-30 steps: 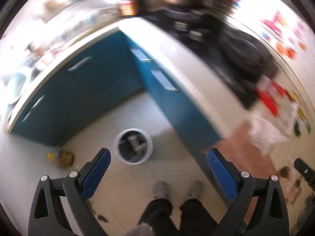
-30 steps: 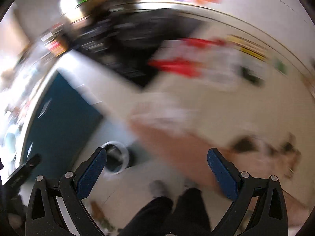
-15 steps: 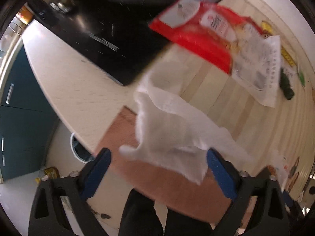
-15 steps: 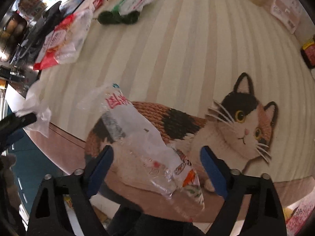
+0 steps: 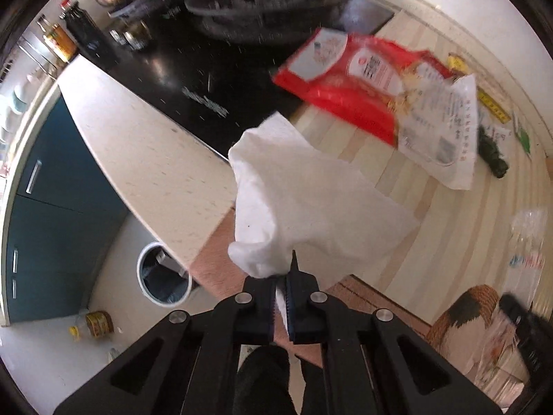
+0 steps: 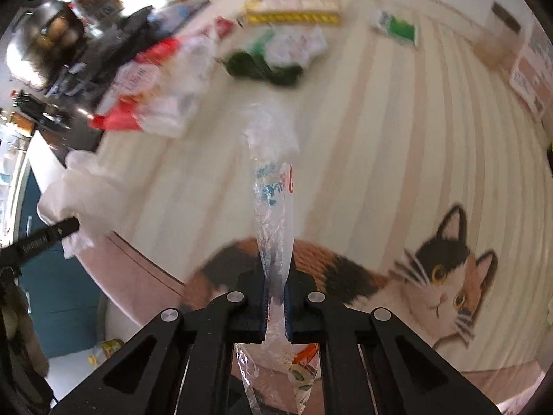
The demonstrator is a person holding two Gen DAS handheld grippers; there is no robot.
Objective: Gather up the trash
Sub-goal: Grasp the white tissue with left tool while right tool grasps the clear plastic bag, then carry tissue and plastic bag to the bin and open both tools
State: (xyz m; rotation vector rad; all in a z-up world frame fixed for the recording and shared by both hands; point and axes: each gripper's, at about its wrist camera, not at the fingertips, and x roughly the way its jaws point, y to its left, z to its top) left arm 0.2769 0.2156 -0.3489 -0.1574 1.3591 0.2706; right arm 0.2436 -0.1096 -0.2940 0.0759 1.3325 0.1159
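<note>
Blue cabinets (image 5: 52, 186) fill the left edge of the left wrist view, with a round white trash bin (image 5: 162, 275) on the floor at lower left. At bottom center, the left gripper (image 5: 281, 297) has its fingers pressed together, pinching a crumpled white tissue (image 5: 304, 204) that rises over the counter's edge. A red snack bag (image 5: 363, 83) lies at upper right on the striped mat (image 5: 449, 242). In the right wrist view, the right gripper (image 6: 275, 306) at bottom center clamps a clear printed wrapper (image 6: 273, 214); a calico cat picture (image 6: 414, 287) sits lower right.
</note>
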